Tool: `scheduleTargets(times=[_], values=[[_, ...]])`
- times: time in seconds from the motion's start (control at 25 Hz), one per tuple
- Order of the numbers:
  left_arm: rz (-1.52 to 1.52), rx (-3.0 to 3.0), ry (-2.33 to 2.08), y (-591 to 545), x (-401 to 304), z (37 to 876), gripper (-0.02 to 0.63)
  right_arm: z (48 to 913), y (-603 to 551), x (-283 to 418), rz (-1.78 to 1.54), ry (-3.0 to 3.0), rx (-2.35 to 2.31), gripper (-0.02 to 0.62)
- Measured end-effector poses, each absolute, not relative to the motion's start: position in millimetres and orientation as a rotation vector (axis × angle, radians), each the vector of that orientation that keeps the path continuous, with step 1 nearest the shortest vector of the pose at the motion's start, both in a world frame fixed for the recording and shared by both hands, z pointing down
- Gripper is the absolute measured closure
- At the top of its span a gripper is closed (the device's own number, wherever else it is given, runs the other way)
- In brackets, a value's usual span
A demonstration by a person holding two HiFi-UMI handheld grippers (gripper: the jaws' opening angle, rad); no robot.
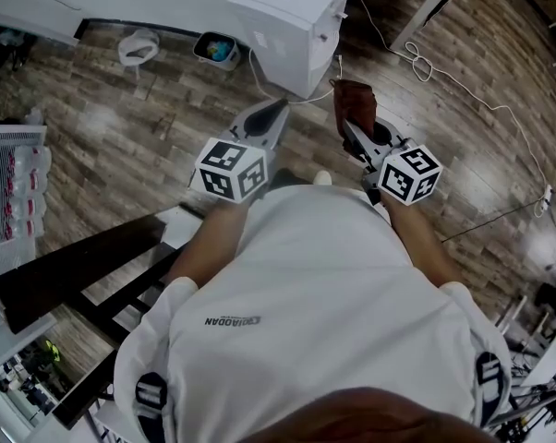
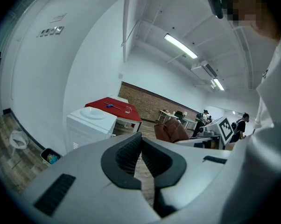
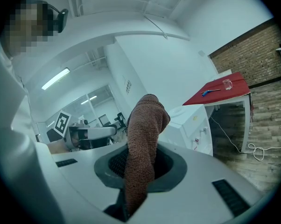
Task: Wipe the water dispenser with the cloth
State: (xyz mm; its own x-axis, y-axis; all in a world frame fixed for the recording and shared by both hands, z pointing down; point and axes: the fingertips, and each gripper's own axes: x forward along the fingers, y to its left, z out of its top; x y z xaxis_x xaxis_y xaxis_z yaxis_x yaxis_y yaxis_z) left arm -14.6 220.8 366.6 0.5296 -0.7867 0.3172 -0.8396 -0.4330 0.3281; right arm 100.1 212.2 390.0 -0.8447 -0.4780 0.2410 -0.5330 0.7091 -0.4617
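- Holding the cloth (image 3: 143, 134) clamped in our right hand-held gripper (image 1: 354, 129), we stand short of the water dispenser (image 1: 292, 17) on the floor (image 1: 158, 118) ahead; wiping is not yet begun.
- Our left hand-held gripper (image 2: 141, 153) is closed and empty.
- Next, we judge, the cloth must reach its top.

Bright ceiling tube lights (image 2: 180, 45), fisheye-warped edges

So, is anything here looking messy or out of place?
Only the loose white cable stands out: it trails across the wood floor beside the water dispenser, with a tangled loop in it. Nothing looks spilled or broken. The cloth is simply pinched in the right claw.
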Motion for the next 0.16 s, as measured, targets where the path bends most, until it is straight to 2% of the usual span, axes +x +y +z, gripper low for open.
scheduleTargets(times=[0.16], values=[[0.160,2.332,-1.333,221.1,-14.8,364.5,0.609,389.4,210.7,102.6,0.809,-2.807,0.842,0.545]])
